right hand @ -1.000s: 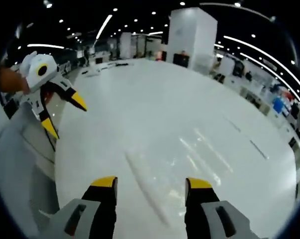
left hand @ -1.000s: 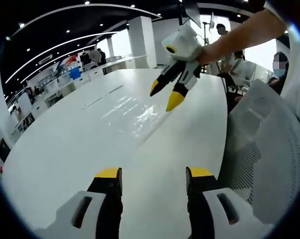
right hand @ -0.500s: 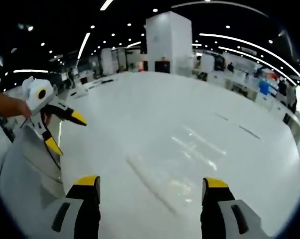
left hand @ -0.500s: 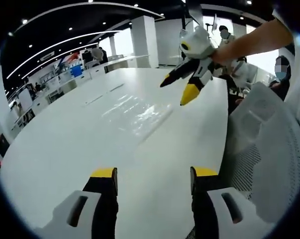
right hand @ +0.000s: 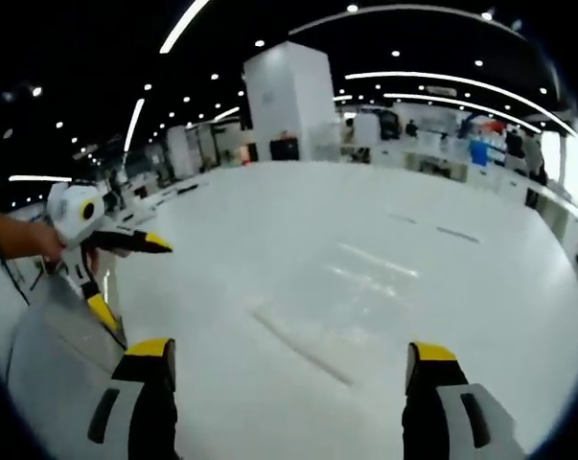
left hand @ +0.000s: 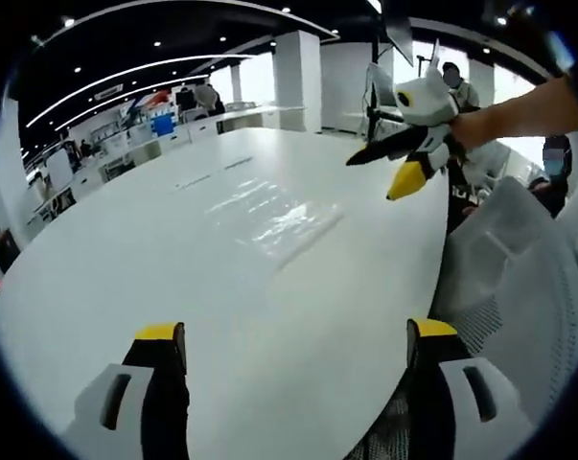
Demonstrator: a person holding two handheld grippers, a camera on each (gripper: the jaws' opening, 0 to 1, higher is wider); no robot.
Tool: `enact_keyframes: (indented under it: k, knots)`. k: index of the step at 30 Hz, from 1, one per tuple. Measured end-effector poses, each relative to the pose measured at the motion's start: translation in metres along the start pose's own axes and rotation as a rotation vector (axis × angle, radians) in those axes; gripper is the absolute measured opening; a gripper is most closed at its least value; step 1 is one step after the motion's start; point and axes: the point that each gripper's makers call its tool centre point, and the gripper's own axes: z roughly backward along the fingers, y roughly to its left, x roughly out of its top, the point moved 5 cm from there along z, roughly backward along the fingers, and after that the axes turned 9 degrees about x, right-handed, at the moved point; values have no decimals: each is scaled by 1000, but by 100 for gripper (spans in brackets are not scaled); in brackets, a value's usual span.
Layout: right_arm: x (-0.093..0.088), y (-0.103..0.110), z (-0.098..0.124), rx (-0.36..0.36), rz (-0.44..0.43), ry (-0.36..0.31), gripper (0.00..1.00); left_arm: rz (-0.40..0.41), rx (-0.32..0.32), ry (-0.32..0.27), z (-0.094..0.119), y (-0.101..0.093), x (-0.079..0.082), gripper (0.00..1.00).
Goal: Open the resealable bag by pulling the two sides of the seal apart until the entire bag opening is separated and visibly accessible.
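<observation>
No readable writing being found on bag or grippers. Left gripper (left hand: 296,347) being held low over near edge of white table (left hand: 126,259), jaws spread wide, nothing gripped. Right gripper (right hand: 287,364) likewise being held released, jaws wide apart, gripping nothing; seen raised at far right in left gripper view. Clear resealable bag (left hand: 269,216) lying flat mid-table, apart from both grippers, seal strip (right hand: 303,347) facing near side. Against one second ago, both pairs of jaws being shown wider apart. White mesh chair (left hand: 519,278) standing at right.
</observation>
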Motion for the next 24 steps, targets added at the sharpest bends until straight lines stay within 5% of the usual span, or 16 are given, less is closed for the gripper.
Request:
enact_keyframes:
  k: [14, 24]
  knots:
    - [-22, 18, 19, -80, 24, 0, 100, -4, -3, 1, 6, -8, -3, 99]
    - [-37, 29, 26, -130, -35, -28, 99, 22, 1, -21, 7, -23, -13, 99]
